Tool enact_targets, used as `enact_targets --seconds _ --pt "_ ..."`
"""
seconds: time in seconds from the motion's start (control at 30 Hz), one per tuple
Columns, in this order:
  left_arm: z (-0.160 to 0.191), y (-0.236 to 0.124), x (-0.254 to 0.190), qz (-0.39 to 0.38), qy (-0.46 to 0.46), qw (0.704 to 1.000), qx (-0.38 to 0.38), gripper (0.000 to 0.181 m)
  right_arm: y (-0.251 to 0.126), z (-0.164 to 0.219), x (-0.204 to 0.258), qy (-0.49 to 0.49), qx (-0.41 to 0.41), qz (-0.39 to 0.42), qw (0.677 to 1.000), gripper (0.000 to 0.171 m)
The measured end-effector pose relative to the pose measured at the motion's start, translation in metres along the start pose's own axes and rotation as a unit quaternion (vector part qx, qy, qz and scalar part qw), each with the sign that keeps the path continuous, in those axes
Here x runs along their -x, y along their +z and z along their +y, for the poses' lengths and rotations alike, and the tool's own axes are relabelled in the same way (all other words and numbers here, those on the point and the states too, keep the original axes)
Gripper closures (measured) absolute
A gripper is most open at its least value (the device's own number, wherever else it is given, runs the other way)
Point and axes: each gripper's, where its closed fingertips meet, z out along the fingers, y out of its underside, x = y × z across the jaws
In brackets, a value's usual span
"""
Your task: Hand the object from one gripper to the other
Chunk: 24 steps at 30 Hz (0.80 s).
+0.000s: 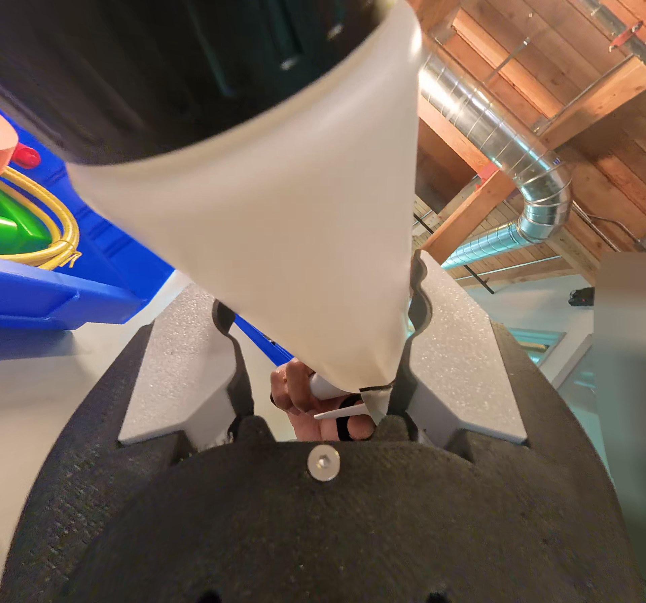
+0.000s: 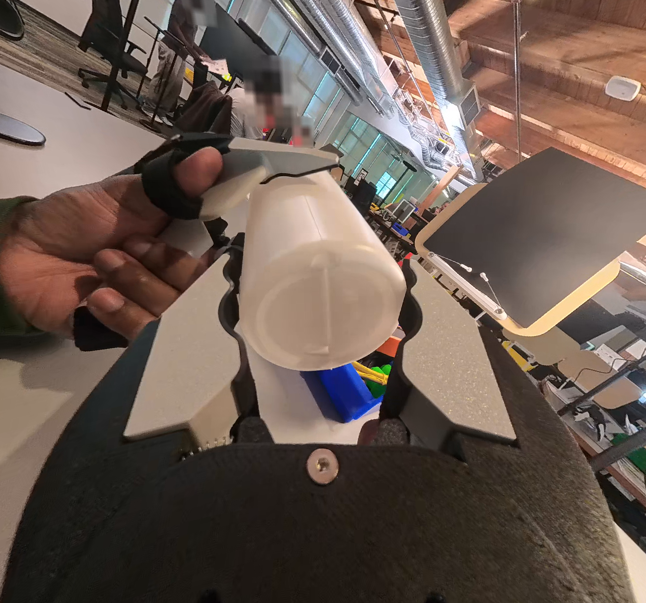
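A white plastic bottle (image 1: pixel 279 219) with a black cap (image 1: pixel 174 44) fills the left wrist view. It lies slanted between the fingers of my left gripper (image 1: pixel 318 282), against the right pad and the left fingertip. In the right wrist view the bottle's round base (image 2: pixel 325 299) sits between the two pads of my right gripper (image 2: pixel 318 264) and touches both. One finger of the left gripper (image 2: pixel 279 161) presses on the bottle's far upper side; its other finger is hidden. A hand (image 2: pixel 87 236) holds that gripper. The bottle is in the air above the table.
A blue bin (image 1: pixel 52 299) stands on the white table (image 1: pixel 52 394), holding a coiled yellow cable (image 1: pixel 59 230) and a green object (image 1: pixel 17 230). It also shows below the bottle in the right wrist view (image 2: pixel 342 394). A black panel (image 2: pixel 542 236) stands to the right. People and chairs are far behind. The grippers are tip to tip, or close to it.
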Motion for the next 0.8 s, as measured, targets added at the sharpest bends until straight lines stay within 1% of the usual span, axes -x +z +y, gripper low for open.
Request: enact_targets --seconds 0.17,0.27,0.37,0.4,0.5,0.57,0.6,0.63,0.7,0.73,0.77,0.8 --pt "-0.001 -0.001 0.003 0.0 -0.018 1.0 -0.001 0.08 0.0 0.0 0.001 0.005 -0.001 -0.003 1.0 0.077" --pt "-0.003 -0.005 0.003 -0.005 0.002 1.0 -0.008 0.082 0.003 0.006 0.004 -0.001 0.013 -0.009 1.0 0.077" --pt "-0.015 -0.009 -0.006 -0.021 0.084 0.996 -0.033 0.084 0.007 0.016 0.012 0.0 0.04 -0.03 0.999 0.077" --pt "-0.02 -0.011 -0.011 -0.029 0.119 0.991 -0.049 0.084 0.008 0.019 0.015 0.005 0.05 -0.042 0.998 0.08" --pt "-0.035 -0.019 -0.027 -0.06 0.235 0.966 -0.092 0.085 0.007 0.027 0.019 0.014 0.073 -0.063 0.995 0.082" --pt "-0.036 -0.019 -0.033 -0.112 0.347 0.927 -0.086 0.085 0.003 0.027 0.019 0.022 0.078 -0.081 0.993 0.079" --pt "-0.033 -0.017 -0.037 -0.134 0.413 0.898 -0.077 0.085 0.0 0.025 0.019 0.027 0.078 -0.09 0.993 0.078" --pt "-0.029 -0.015 -0.041 -0.154 0.485 0.858 -0.068 0.085 -0.004 0.022 0.017 0.033 0.076 -0.097 0.992 0.077" --pt "-0.021 -0.012 -0.048 -0.19 0.622 0.758 -0.055 0.085 -0.012 0.013 0.014 0.044 0.064 -0.113 0.991 0.077" --pt "-0.017 -0.01 -0.047 -0.208 0.673 0.708 -0.048 0.085 -0.017 0.007 0.013 0.05 0.054 -0.123 0.99 0.078" --pt "-0.01 -0.007 -0.044 -0.22 0.707 0.671 -0.034 0.085 -0.023 0.001 0.012 0.053 0.042 -0.132 0.989 0.078" --pt "-0.002 -0.003 -0.042 -0.22 0.729 0.648 -0.018 0.085 -0.028 -0.007 0.012 0.056 0.026 -0.141 0.988 0.078"
